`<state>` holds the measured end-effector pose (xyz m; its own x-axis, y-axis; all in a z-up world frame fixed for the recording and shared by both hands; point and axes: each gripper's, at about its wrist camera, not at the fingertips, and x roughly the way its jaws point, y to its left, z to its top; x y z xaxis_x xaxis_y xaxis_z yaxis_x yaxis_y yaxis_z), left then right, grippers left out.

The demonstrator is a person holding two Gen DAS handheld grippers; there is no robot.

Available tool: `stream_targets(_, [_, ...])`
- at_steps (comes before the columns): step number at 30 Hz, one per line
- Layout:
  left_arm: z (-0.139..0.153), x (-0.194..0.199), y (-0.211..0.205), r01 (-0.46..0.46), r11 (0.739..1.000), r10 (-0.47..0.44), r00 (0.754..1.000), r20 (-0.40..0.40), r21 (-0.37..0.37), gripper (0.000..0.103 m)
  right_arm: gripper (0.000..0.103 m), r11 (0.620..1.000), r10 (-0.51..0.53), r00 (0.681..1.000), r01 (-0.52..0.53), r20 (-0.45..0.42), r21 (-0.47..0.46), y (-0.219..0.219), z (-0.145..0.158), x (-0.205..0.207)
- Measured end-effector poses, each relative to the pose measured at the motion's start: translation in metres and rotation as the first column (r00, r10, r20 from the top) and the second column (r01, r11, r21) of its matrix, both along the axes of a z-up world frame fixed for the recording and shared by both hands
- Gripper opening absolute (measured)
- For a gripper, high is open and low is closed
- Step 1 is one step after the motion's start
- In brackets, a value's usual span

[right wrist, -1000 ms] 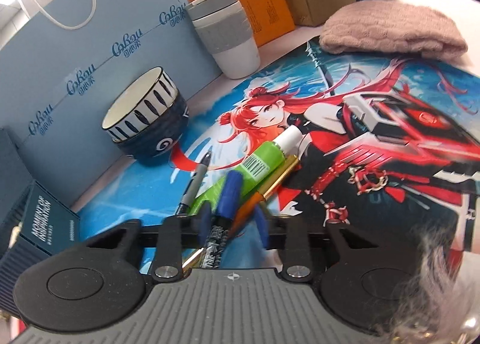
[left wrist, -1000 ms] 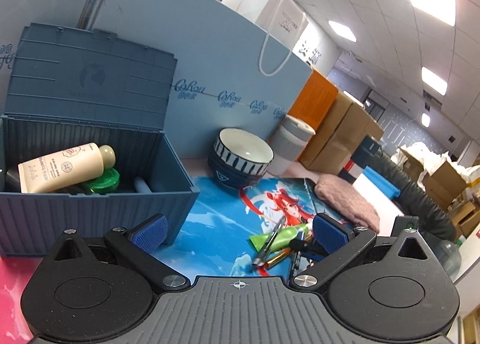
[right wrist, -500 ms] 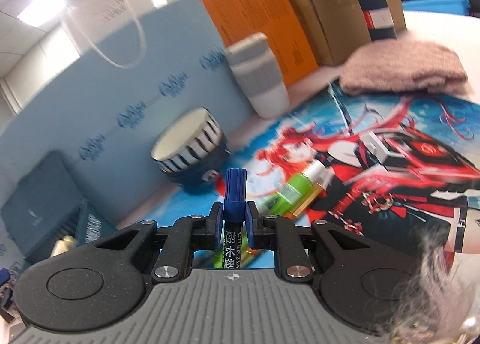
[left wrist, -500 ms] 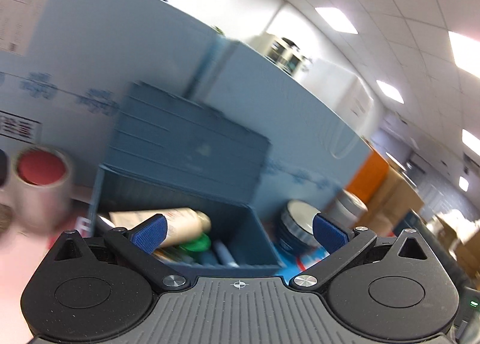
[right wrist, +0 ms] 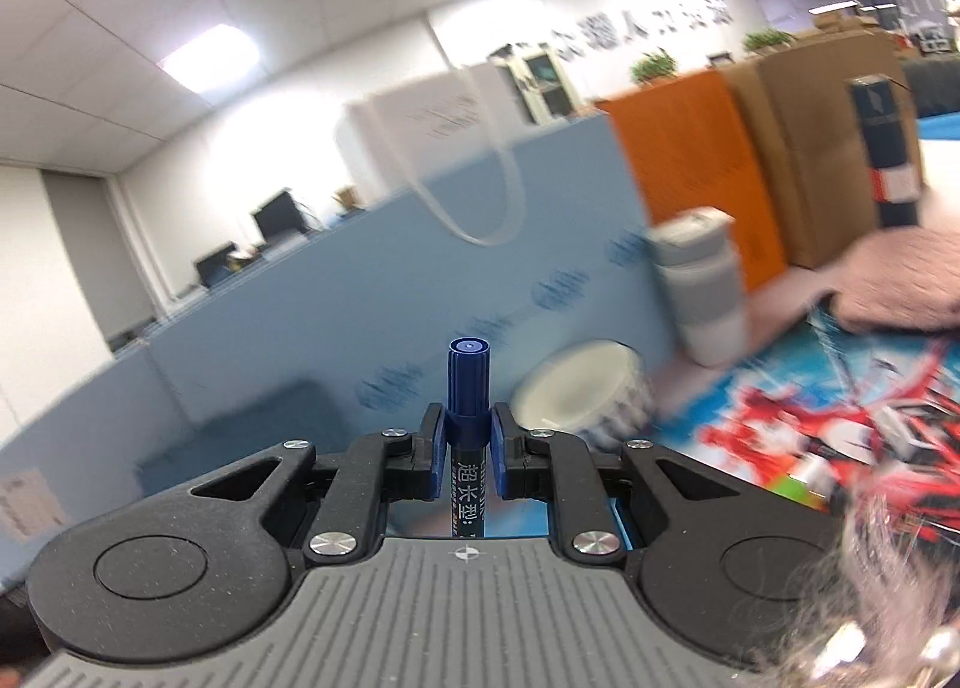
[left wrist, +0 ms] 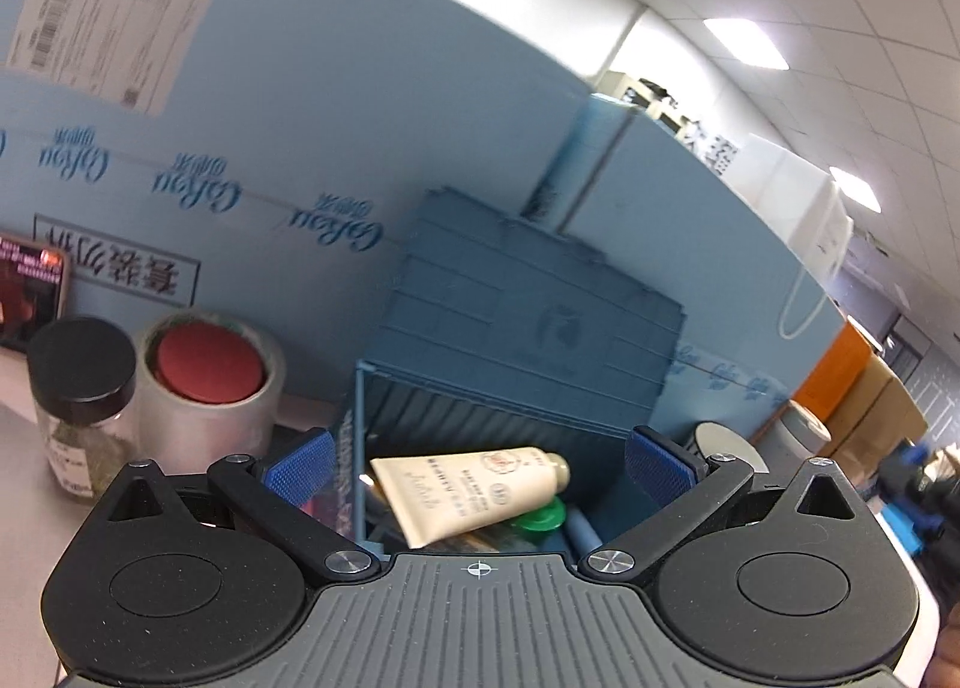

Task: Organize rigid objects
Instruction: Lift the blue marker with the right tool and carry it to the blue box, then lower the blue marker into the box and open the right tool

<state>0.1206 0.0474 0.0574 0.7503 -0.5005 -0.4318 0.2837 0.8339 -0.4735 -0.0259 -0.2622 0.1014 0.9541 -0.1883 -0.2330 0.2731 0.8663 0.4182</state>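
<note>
My right gripper (right wrist: 468,436) is shut on a blue marker (right wrist: 467,382) and holds it upright, lifted off the table. My left gripper (left wrist: 477,457) is open and empty, just in front of the open blue storage box (left wrist: 522,340). Inside the box lie a cream tube (left wrist: 468,487) and a green cap (left wrist: 540,517). The box shows blurred at lower left in the right wrist view (right wrist: 240,436).
A jar with a black lid (left wrist: 81,406) and a roll of tape with a red core (left wrist: 210,388) stand left of the box. A striped bowl (right wrist: 585,400), a white and grey cup (right wrist: 699,292) and a pink cloth (right wrist: 900,280) sit by the picture mat (right wrist: 810,424).
My right gripper closed on the blue marker and lifted it up from the mat. My left gripper swung left and up, from the mat to facing the box and the jar.
</note>
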Motion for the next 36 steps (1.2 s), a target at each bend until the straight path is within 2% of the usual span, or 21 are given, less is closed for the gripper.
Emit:
stream_targets(4, [-0.007, 0.005, 0.006, -0.019, 1.0, 0.019, 1.0, -0.025, -0.006, 0.103, 0.014, 0.997, 0.08, 0.996, -0.079, 0.045, -0.023, 0.029, 0.014, 0.025])
stream_targets(8, [-0.01, 0.009, 0.011, -0.021, 1.0, 0.02, 0.999, -0.034, -0.02, 0.103, 0.015, 0.986, 0.169, 0.984, -0.169, 0.051, -0.002, 0.056, 0.014, 0.052])
stream_targets(14, [-0.012, 0.015, 0.018, -0.041, 0.998, 0.038, 0.998, -0.055, -0.044, 0.103, 0.015, 0.956, 0.287, 0.958, -0.288, 0.02, 0.06, 0.095, -0.003, 0.086])
stream_targets(20, [-0.013, 0.017, 0.026, -0.04, 0.996, 0.035, 0.998, -0.059, -0.081, 0.103, 0.015, 0.932, 0.342, 0.939, -0.335, -0.028, 0.138, 0.119, -0.028, 0.109])
stream_targets(25, [-0.014, 0.02, 0.034, -0.065, 0.992, 0.057, 0.996, -0.073, -0.112, 0.103, 0.015, 0.912, 0.386, 0.916, -0.359, -0.115, 0.2, 0.127, -0.051, 0.125])
stream_targets(30, [-0.015, 0.022, 0.03, -0.05, 0.995, 0.043, 0.996, -0.075, -0.088, 0.103, 0.015, 0.92, 0.387, 0.904, -0.365, -0.183, 0.145, 0.137, -0.059, 0.13])
stream_targets(36, [-0.016, 0.022, 0.028, -0.037, 0.996, 0.031, 0.997, -0.077, -0.082, 0.103, 0.018, 0.943, 0.323, 0.906, -0.333, -0.274, 0.011, 0.149, -0.061, 0.131])
